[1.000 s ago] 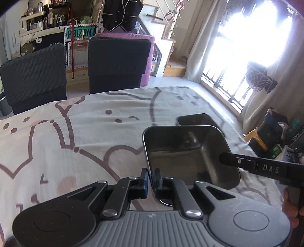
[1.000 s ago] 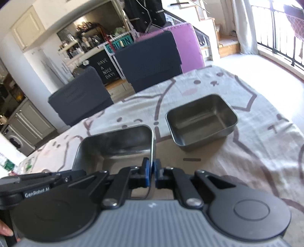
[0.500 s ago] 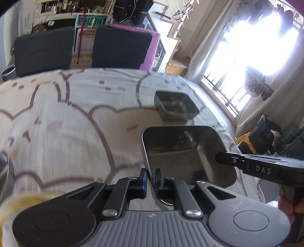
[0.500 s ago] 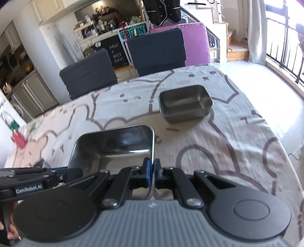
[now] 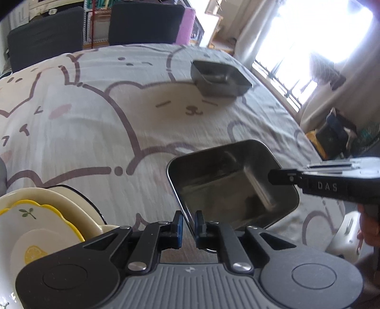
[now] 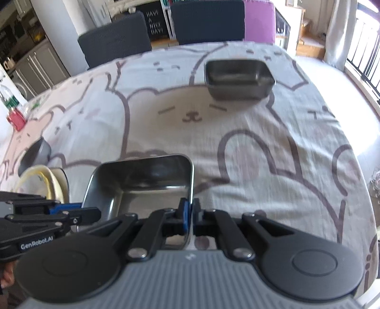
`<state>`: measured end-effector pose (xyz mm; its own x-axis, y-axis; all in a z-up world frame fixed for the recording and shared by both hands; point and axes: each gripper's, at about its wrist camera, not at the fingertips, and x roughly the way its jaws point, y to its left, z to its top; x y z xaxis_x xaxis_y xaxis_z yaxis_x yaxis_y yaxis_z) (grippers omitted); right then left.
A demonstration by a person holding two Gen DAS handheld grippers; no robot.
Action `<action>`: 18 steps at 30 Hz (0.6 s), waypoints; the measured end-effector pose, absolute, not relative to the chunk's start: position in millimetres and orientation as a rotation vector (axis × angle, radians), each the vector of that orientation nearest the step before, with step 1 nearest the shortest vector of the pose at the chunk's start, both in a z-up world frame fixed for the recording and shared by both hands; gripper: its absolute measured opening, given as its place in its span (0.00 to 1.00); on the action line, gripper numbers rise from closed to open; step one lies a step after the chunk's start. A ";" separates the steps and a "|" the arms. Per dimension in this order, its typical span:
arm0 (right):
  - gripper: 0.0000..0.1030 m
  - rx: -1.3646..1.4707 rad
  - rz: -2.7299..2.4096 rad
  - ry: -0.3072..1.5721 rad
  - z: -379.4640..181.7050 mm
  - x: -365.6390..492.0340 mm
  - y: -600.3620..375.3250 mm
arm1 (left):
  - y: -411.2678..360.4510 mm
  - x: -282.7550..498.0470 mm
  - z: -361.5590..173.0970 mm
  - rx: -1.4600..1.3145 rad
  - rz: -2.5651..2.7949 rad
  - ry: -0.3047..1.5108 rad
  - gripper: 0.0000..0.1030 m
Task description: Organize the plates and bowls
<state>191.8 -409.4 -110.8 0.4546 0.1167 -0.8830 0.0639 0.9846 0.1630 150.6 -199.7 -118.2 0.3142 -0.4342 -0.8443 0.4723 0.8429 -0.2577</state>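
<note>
**Steel tray in hand, sorting partly done**

The bench (image 5: 99, 133), under a grey cloth printed with cartoon bears, carries everything. I hold the larger rectangular steel tray (image 5: 228, 183) tilted above its near edge. My right claw (image 6: 190, 211) is clenched on the rim at one near corner. My left claw (image 5: 188, 221) straddles the rim at the other, its jaws a little apart, and I cannot tell whether they still bite.

A stack of cream plates topped by a yellow-rimmed lemon plate (image 5: 35, 225) sits just left of the tray, so I judge the plates already gathered. A smaller rectangular steel tray (image 6: 238, 79) waits well apart at the far side, and a grey bowl (image 6: 35, 154) lies to the left. The trays and the bowl still look unsorted.

The right claw reads "DAS", the left "GenRobot.AI". A black board (image 6: 154, 22) says "HAVE A NICE DAY!".
</note>
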 end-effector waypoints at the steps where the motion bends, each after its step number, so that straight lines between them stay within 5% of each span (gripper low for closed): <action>1: 0.04 0.182 0.031 1.106 -112.7 192.5 -409.6 | -201.4 150.4 -119.9 0.050 -0.602 1.103 0.11; 18: 0.04 0.157 -0.014 1.116 -121.2 208.5 -412.0 | -220.9 161.5 -138.3 0.146 -0.613 1.106 0.12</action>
